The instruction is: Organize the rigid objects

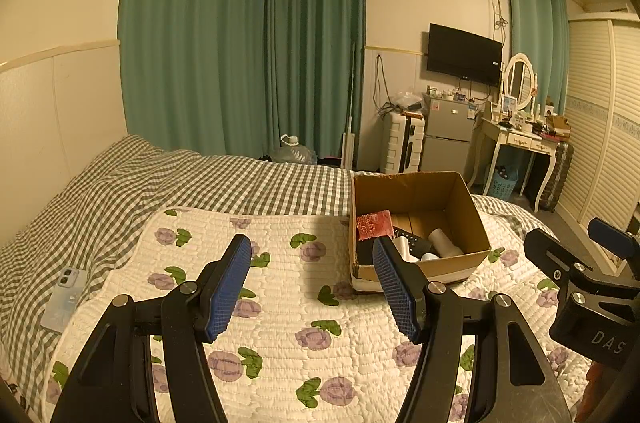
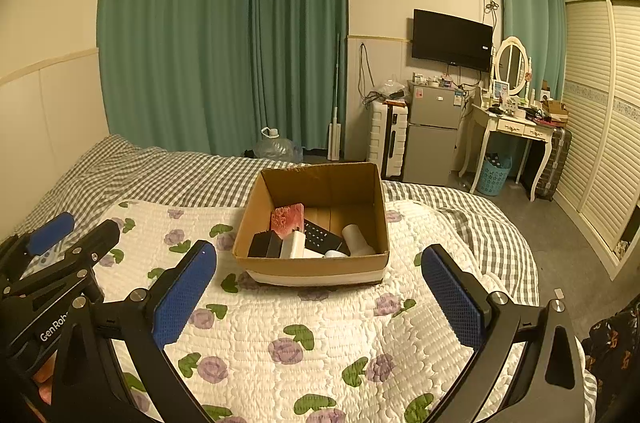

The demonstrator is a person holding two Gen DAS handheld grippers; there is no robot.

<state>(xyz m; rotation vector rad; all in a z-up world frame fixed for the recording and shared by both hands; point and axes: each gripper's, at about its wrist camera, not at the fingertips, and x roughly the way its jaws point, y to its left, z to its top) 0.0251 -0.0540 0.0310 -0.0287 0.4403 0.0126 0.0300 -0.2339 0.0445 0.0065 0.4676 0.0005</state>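
Observation:
An open cardboard box (image 2: pixel 256 195) stands on the floral quilt (image 2: pixel 300 323), also in the left wrist view (image 1: pixel 472 207). Inside it lie a red patterned box (image 2: pixel 287 219), a black remote (image 2: pixel 320 236), a white cylinder (image 2: pixel 356 237), black blocks (image 2: pixel 262 245) and a white piece (image 2: pixel 294 243). My right gripper (image 2: pixel 320 297) is open and empty, hovering above the quilt in front of the box. My left gripper (image 1: pixel 312 283) is open and empty, left of the box. Each gripper shows at the edge of the other's view.
A phone in a pale case (image 1: pixel 64 299) lies on the checked bedsheet at the left. Beyond the bed stand a water jug (image 2: pixel 276 145), a white suitcase (image 2: pixel 386 139), a small fridge (image 2: pixel 434 131), a dressing table (image 2: pixel 512 127) and a wardrobe (image 2: pixel 600 123).

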